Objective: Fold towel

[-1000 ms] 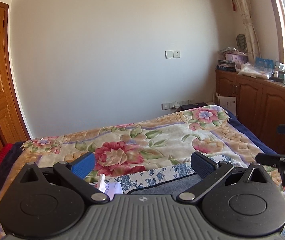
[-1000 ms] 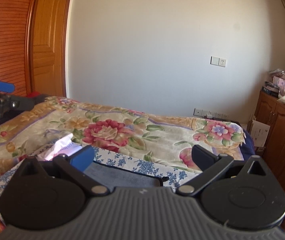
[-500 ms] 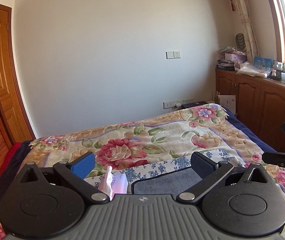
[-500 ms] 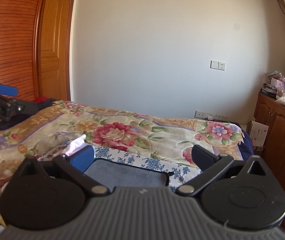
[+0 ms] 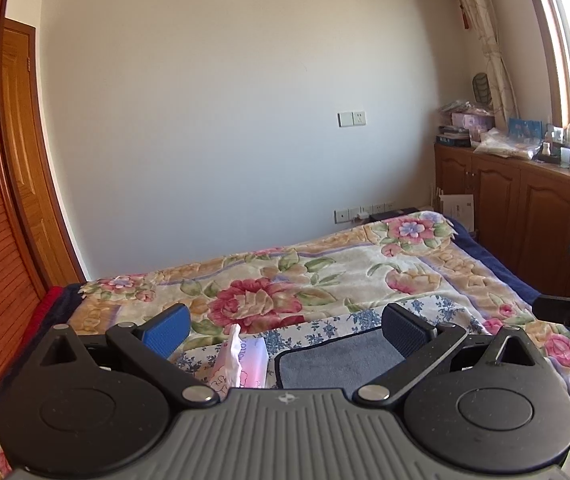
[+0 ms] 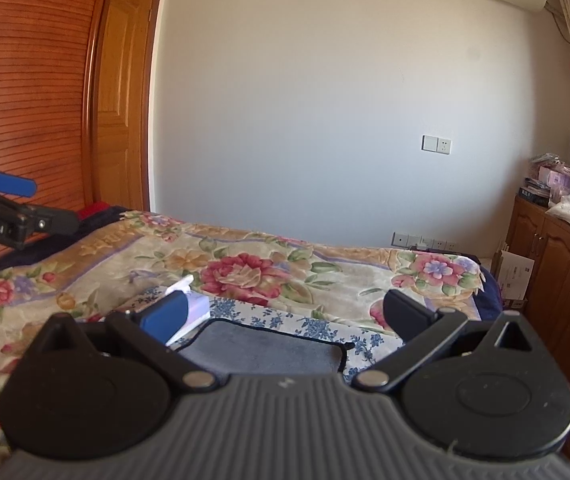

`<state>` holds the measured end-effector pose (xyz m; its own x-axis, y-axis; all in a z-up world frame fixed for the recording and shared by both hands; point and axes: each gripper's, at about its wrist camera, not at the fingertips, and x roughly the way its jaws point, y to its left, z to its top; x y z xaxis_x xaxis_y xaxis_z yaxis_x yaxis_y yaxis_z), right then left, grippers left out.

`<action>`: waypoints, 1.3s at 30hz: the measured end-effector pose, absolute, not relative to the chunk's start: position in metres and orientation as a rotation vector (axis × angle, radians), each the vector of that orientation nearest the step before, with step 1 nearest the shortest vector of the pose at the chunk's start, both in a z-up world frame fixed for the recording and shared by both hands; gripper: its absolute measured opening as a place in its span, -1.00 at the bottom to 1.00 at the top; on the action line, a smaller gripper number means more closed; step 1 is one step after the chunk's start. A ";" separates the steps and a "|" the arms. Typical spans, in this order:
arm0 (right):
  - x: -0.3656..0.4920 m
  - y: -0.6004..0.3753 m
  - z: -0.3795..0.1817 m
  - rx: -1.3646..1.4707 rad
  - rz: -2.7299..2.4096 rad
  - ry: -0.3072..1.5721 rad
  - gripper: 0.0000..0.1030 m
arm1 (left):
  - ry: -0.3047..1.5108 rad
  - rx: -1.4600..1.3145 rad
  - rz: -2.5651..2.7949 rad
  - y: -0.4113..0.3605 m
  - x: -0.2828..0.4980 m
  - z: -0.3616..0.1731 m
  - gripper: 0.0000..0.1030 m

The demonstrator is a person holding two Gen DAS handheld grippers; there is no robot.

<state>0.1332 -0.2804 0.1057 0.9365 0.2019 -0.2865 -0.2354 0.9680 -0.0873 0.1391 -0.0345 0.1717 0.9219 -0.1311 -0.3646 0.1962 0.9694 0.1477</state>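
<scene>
towel (image 5: 337, 364) near edge hidden behind gripper (image 5: 285, 332)

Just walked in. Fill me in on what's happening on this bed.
A person holds two handheld grippers above a grey towel that lies flat on a blue-flowered cloth over the floral blanket. The left gripper and the right gripper both have their jaws open and hold nothing. A tissue pack sits just left of the towel. No fold has been started yet.

Left gripper (image 5: 283, 330) above the bed
Jaws spread wide; grey towel (image 5: 337, 362) lies beside a tissue pack (image 5: 245, 362).
</scene>
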 end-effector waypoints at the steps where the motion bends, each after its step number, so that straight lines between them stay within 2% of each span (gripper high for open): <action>1: 0.130 -0.281 0.106 -0.118 0.223 0.278 1.00 | 0.358 0.178 -0.166 -0.034 0.135 0.172 1.00; 15: 0.095 -0.278 0.090 -0.130 0.210 0.283 1.00 | 0.347 0.135 -0.133 -0.021 0.088 0.154 1.00; 39: 0.064 -0.275 0.051 -0.093 0.161 0.323 1.00 | 0.382 0.115 -0.050 -0.009 0.055 0.109 1.00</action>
